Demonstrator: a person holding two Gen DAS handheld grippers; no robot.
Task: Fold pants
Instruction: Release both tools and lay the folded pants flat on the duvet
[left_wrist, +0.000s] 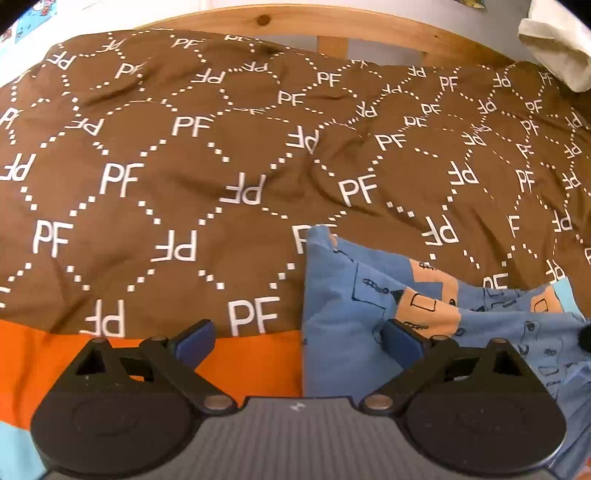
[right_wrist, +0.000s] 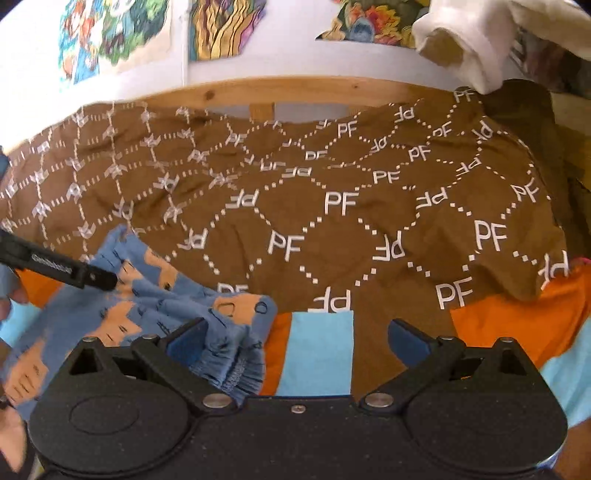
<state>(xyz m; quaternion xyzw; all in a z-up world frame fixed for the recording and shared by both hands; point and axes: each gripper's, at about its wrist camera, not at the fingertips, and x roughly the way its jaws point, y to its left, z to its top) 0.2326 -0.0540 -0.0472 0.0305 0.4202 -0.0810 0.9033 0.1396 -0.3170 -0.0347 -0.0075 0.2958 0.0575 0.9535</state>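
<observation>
The pants (left_wrist: 369, 295) are blue with tan patches and small black drawings. They lie bunched on the bed at the lower right of the left wrist view and at the lower left of the right wrist view (right_wrist: 155, 306). My left gripper (left_wrist: 299, 338) is open over the pants' left edge, one finger on the blue cloth, the other over the orange sheet. My right gripper (right_wrist: 295, 338) is open, its left finger beside the elastic waistband (right_wrist: 236, 373). The left gripper's black body (right_wrist: 55, 267) shows over the pants in the right wrist view.
A brown duvet (left_wrist: 207, 177) printed with white PF letters covers the bed. An orange and light blue sheet (right_wrist: 317, 350) lies under the pants. A wooden bed frame (left_wrist: 332, 27) runs along the back. A white cloth (right_wrist: 472, 40) hangs at the upper right.
</observation>
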